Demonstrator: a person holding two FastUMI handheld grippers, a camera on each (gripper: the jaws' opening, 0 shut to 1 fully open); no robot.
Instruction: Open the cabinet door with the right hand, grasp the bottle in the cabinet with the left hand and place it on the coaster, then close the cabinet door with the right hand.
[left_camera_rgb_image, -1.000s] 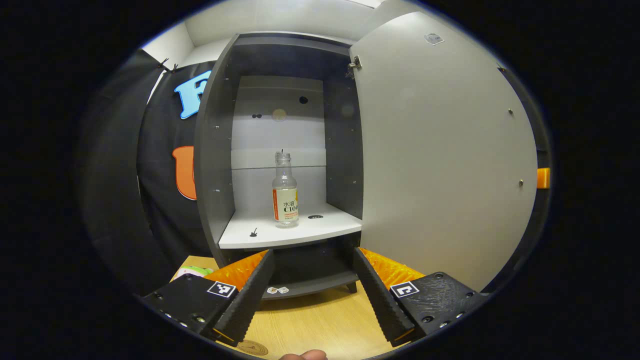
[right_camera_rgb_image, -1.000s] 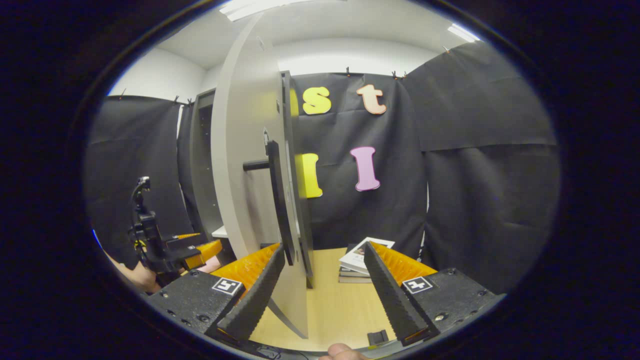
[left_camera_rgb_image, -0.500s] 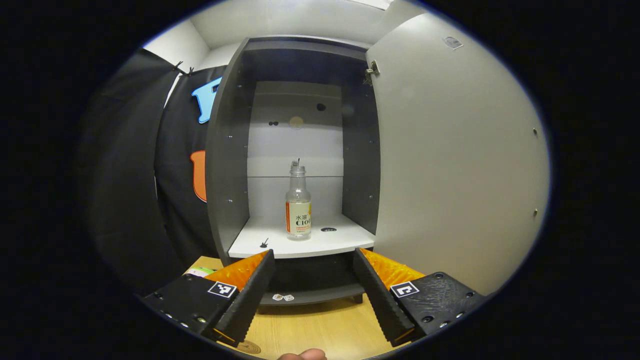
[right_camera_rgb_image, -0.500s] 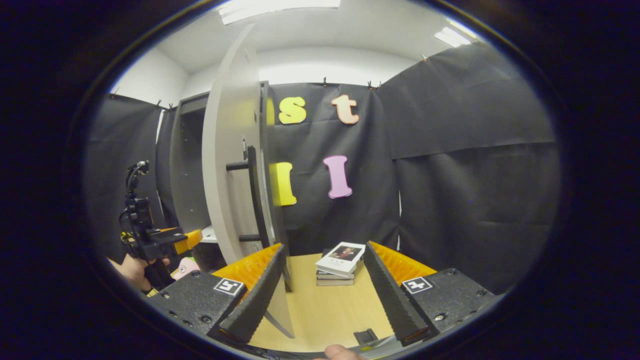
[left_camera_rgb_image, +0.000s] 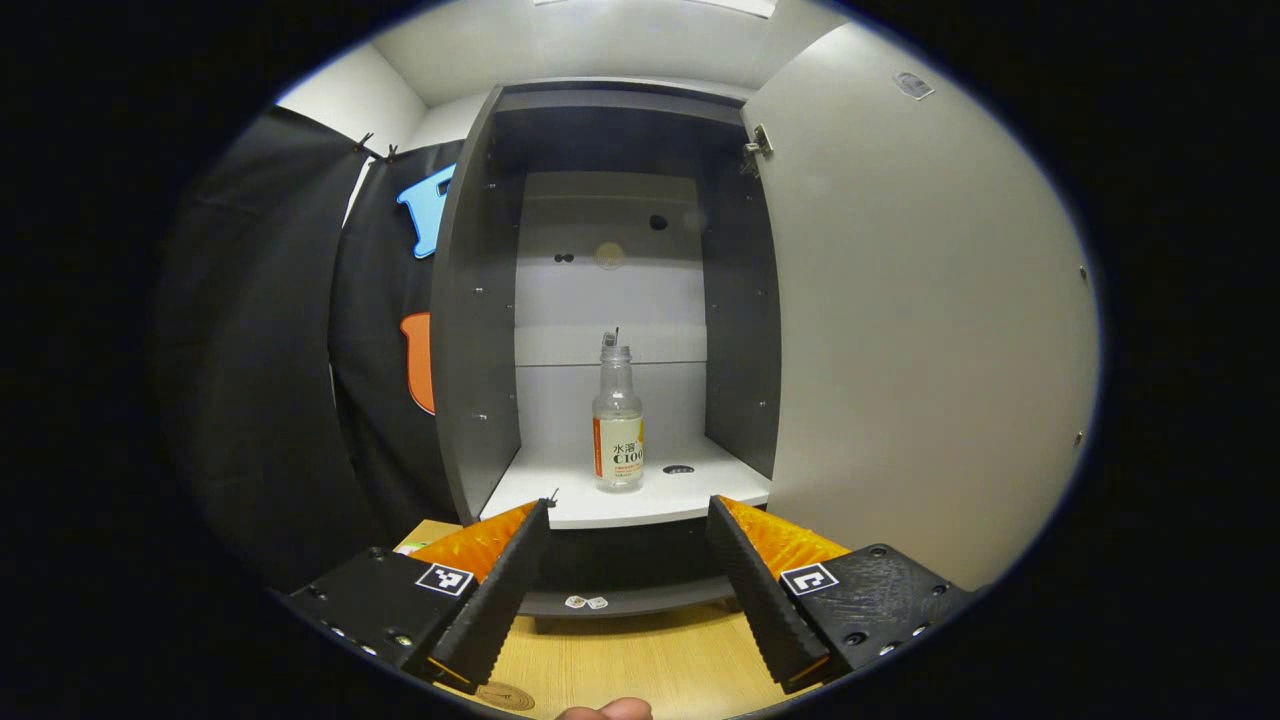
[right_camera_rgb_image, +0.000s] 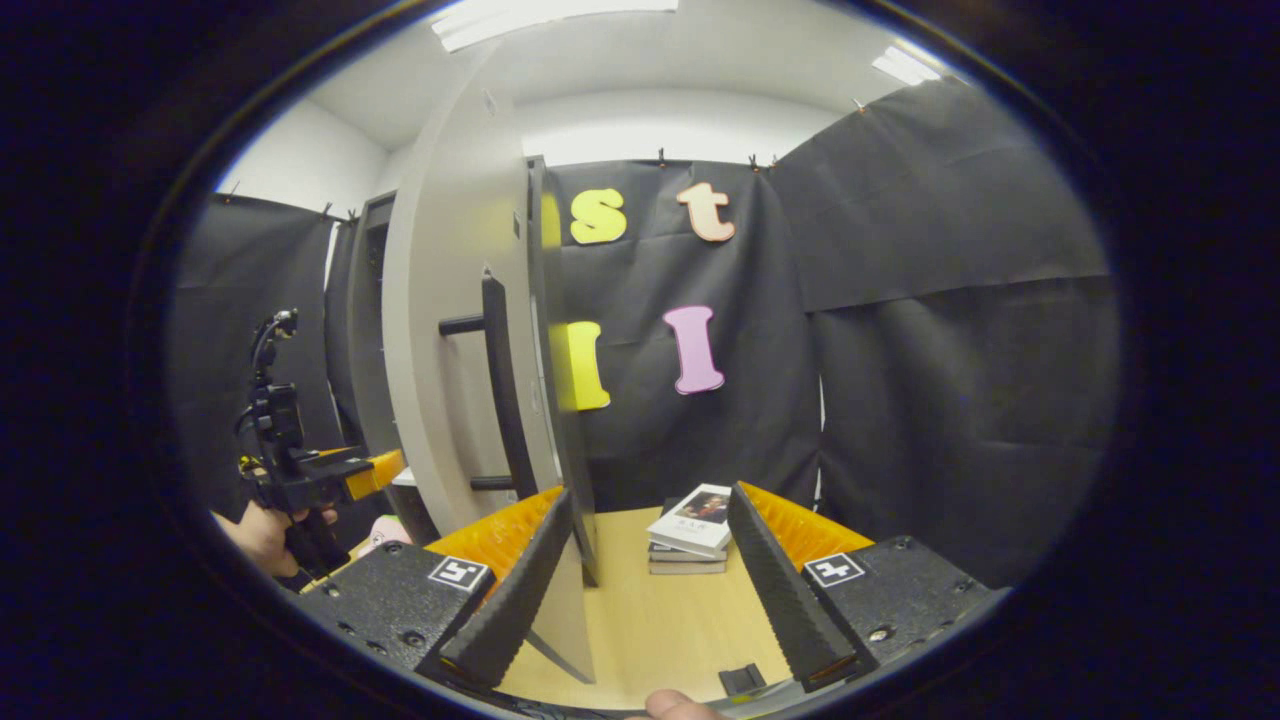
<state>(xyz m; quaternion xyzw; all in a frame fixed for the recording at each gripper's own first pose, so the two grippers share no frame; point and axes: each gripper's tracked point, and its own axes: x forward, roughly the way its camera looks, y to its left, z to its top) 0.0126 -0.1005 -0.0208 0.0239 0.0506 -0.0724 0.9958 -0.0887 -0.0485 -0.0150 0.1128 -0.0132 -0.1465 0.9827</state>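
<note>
Step 1 of 3 is done: the cabinet door (left_camera_rgb_image: 920, 320) stands open. The bottle (left_camera_rgb_image: 618, 425) stands upright on the shelf (left_camera_rgb_image: 560, 500), straight ahead of the left gripper (left_camera_rgb_image: 628, 585), whose jaws are wide and empty. The right gripper (right_camera_rgb_image: 648, 590) is also wide, beside the door's edge. Grasping, placing and closing remain.

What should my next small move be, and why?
Probably ease the left gripper straight forward toward the bottle. The cabinet door already stands wide open, the bottle stands upright on the shelf, lined up between the open fingers, and nothing blocks the way.
</note>
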